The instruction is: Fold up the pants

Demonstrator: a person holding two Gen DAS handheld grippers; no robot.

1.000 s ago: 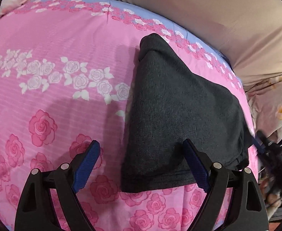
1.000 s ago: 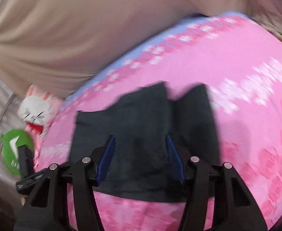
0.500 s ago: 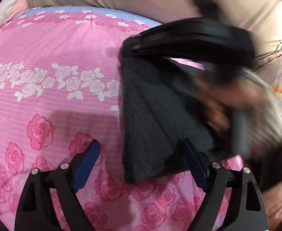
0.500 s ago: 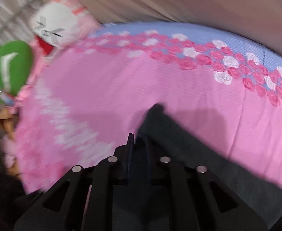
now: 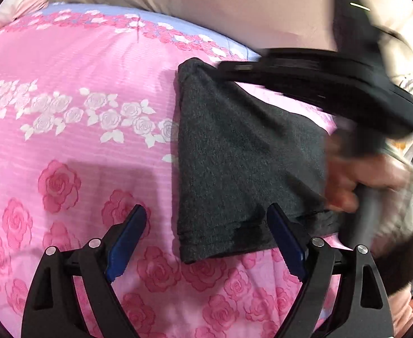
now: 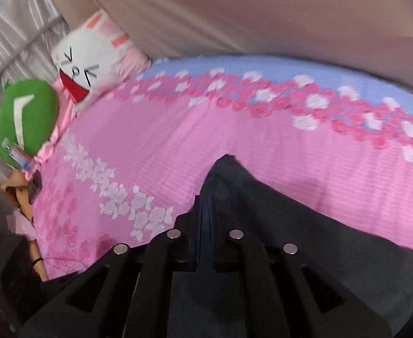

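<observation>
The dark grey pants (image 5: 234, 152) lie folded on the pink rose bedspread (image 5: 79, 140). My left gripper (image 5: 203, 239) is open, low over the pants' near edge, its right finger (image 5: 285, 242) on the cloth. My right gripper (image 6: 205, 214) is shut on the far corner of the pants (image 6: 262, 211) and holds it a little off the bed. In the left wrist view the right gripper's black body (image 5: 319, 79) reaches across from the right, blurred, with the hand (image 5: 355, 180) behind it.
A white cat cushion (image 6: 93, 59) and a green cushion (image 6: 23, 121) lie at the bed's far left end. A beige wall (image 6: 234, 14) runs behind the bed. The bed's blue border (image 6: 262, 67) marks its far edge.
My right gripper has swung to the pants' far corner and shut on it. The left gripper stays open over the near edge.
</observation>
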